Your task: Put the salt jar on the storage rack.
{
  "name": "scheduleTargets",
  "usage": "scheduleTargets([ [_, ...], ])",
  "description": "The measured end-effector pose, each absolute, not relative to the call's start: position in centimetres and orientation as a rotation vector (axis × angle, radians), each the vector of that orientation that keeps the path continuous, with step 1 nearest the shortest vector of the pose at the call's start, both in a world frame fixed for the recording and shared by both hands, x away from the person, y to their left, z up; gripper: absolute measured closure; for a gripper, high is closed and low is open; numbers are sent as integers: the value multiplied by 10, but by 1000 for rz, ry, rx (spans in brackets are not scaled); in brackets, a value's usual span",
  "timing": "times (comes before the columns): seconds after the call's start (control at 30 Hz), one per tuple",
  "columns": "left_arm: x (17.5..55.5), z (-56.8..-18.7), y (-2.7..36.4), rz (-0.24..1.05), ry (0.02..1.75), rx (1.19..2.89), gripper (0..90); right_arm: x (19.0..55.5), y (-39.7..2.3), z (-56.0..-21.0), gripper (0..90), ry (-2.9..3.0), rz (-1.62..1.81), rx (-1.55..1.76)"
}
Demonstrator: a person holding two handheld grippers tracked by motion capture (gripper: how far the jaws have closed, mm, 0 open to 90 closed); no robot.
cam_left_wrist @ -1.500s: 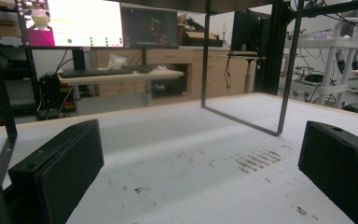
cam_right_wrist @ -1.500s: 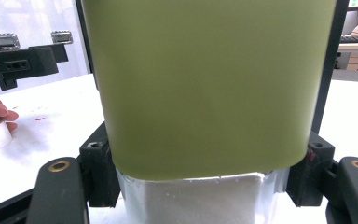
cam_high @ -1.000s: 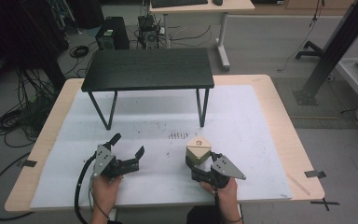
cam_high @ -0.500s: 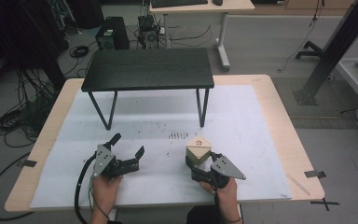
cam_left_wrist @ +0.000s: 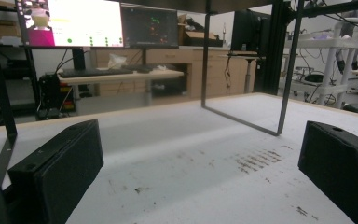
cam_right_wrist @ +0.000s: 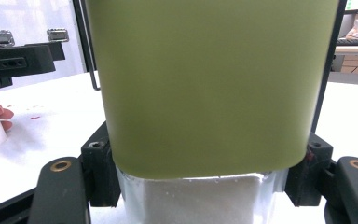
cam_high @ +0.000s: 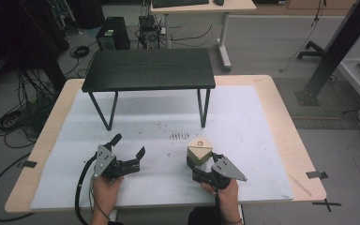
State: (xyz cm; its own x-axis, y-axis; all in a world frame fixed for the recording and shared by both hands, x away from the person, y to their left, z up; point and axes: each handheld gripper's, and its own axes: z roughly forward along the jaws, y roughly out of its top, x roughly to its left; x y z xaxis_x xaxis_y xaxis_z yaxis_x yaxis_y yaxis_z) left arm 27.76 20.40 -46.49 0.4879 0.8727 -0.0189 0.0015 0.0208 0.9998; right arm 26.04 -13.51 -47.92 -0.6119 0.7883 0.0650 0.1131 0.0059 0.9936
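My right gripper is shut on an olive-green box with a tan top, which stands on the white sheet right of centre. In the right gripper view the box looms close, olive above and pale white below, and the black jaws press on its two sides. My left gripper lies low over the sheet at the left, jaws wide open with nothing between them. In the left gripper view its fingers frame bare, smudged sheet.
A small black table on thin metal legs stands at the back of the sheet. Dark smudges mark the sheet in front of it. The wooden tabletop's edge runs to the right. Cables and desks lie on the floor beyond.
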Motion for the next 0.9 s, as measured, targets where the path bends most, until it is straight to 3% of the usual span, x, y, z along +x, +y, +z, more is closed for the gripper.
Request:
scheduleTargets([
  [0.9,278,-465,204,814,834,1390,2,259,-137,-456,305,1728,1682,917],
])
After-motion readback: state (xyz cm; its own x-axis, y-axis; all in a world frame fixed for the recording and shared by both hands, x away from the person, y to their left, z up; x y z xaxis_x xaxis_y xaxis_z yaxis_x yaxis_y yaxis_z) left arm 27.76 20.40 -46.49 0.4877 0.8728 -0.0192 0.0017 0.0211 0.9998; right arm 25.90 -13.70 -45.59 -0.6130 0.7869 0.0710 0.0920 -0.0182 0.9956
